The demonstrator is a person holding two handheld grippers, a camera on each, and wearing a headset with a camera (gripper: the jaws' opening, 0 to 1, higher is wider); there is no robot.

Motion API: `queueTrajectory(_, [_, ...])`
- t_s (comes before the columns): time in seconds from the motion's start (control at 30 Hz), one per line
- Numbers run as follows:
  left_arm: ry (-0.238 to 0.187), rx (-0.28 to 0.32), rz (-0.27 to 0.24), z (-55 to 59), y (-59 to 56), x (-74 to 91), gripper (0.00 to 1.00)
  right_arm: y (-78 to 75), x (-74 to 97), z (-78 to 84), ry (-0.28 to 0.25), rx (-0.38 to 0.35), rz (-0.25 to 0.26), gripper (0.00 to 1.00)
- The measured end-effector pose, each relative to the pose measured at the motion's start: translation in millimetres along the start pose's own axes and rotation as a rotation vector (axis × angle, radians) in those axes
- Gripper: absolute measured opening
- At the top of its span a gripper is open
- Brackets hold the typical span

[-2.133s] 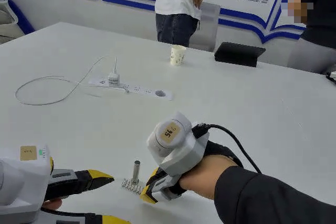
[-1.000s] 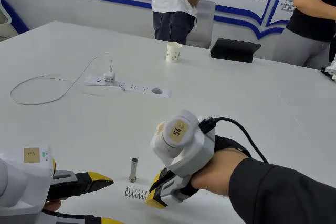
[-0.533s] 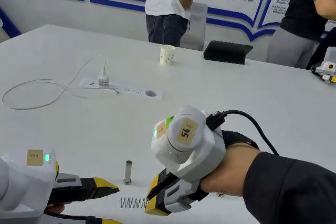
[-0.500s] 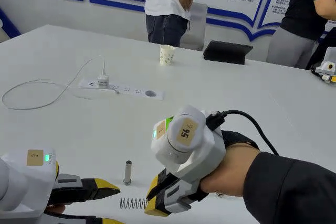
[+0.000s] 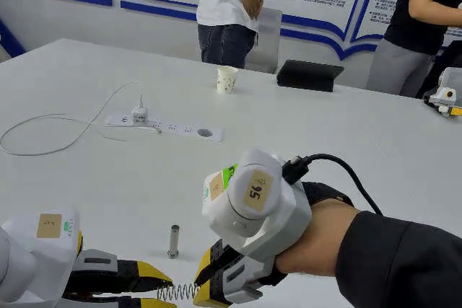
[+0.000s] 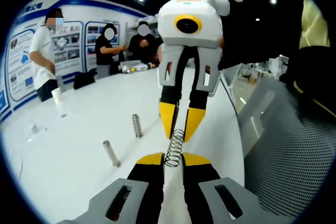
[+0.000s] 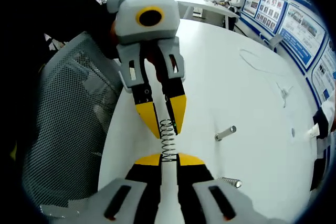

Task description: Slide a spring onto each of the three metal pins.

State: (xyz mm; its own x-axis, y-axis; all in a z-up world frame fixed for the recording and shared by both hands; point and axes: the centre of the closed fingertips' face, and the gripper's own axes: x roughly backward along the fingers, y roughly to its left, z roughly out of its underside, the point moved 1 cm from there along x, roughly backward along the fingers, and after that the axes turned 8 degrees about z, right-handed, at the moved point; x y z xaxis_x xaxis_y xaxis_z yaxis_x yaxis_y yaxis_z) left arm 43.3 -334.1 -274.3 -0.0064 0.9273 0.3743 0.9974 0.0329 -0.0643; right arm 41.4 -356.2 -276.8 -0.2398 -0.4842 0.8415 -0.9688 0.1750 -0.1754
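Note:
A small steel spring (image 5: 177, 292) hangs level between my two grippers just above the white table (image 5: 346, 149). My right gripper (image 5: 202, 286) is shut on its right end and my left gripper (image 5: 160, 286) is shut on its left end. In the left gripper view the spring (image 6: 175, 148) runs from my left gripper (image 6: 173, 160) up to the right gripper (image 6: 181, 124). The right gripper view has the spring (image 7: 168, 140) between my right gripper (image 7: 169, 160) and the left gripper (image 7: 165, 116). A bare metal pin (image 5: 173, 241) stands just behind. Another pin (image 6: 137, 125) wears a spring.
A power strip (image 5: 170, 126) with a white cable (image 5: 43, 151), a paper cup (image 5: 227, 79) and a black case (image 5: 310, 75) lie farther back. Two people stand at the far edge. A grey mesh chair (image 7: 68, 108) sits behind the grippers.
My left gripper, open before, has moved right onto the free end of the spring and shut on it. The right gripper has kept its hold on the spring.

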Motion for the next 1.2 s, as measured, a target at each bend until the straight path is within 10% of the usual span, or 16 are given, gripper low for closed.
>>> queueTrajectory(1.2, [-0.048,0.004,0.041,-11.8,-8.1,-4.6,0.10,-1.2,3.5,3.3,-0.035,-0.039,-0.013,0.12])
